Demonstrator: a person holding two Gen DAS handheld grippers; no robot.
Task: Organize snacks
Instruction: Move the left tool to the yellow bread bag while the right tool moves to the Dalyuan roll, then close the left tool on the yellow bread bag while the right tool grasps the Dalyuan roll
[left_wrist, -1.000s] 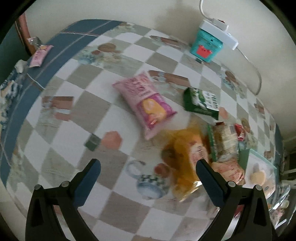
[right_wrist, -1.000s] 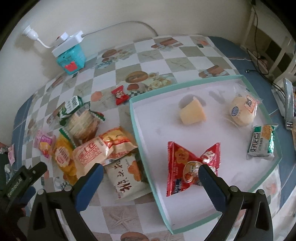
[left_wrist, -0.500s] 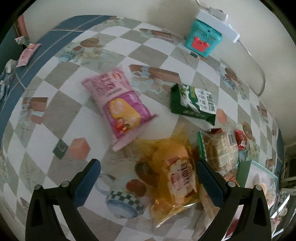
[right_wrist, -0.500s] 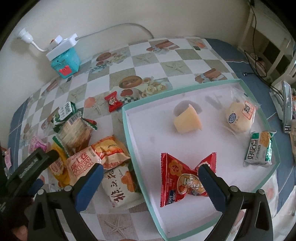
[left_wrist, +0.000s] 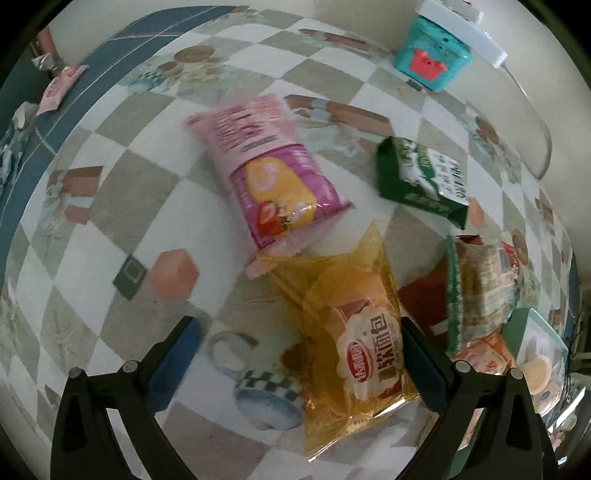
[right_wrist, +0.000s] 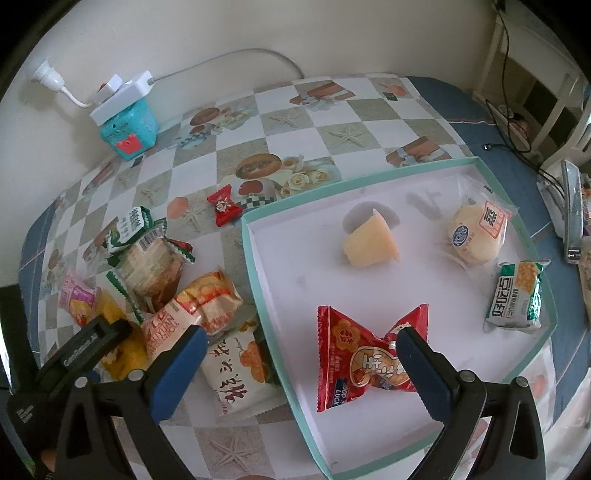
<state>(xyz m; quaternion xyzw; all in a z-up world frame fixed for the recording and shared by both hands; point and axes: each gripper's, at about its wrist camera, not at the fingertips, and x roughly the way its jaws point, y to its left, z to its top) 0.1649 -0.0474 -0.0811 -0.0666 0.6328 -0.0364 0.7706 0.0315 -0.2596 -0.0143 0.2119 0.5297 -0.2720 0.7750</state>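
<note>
- While hovering over the checkered oilcloth worktop (left_wrist: 110, 192), left tool (left_wrist: 301, 363) gaping wide, gripping nothing, straddling the yellow transparent bread packet (left_wrist: 354, 343).
- Lying just beyond that packet: pink strawberry-print cake packet (left_wrist: 269, 181), its lower edge touching the yellow one.
- Sitting to the right of the pink packet, apart from it: dark green and white snack pouch (left_wrist: 421, 177).
- Crowding against the yellow packet's right side: green-edged clear pack of crackers (left_wrist: 480, 291).
- Right tool (right_wrist: 299, 360) also spread wide, holding nothing, hanging over the near-left edge of the shallow white tray with teal rim (right_wrist: 255, 280).
- Resting inside the tray: red twist-ended rice-cracker wrapper (right_wrist: 365, 358) nearest the right tool, pale yellow jelly cup (right_wrist: 369, 245) tipped on its side, round bun in clear wrap (right_wrist: 476, 234), small green and white biscuit pack (right_wrist: 517, 297).
- Piling up left of the tray: orange bread bag (right_wrist: 195, 310), white persimmon-print packet (right_wrist: 240, 365), small red candy (right_wrist: 223, 208) farther back.
- Standing by the wall: teal box (right_wrist: 127, 127) bearing a white power strip (right_wrist: 120, 96).
</note>
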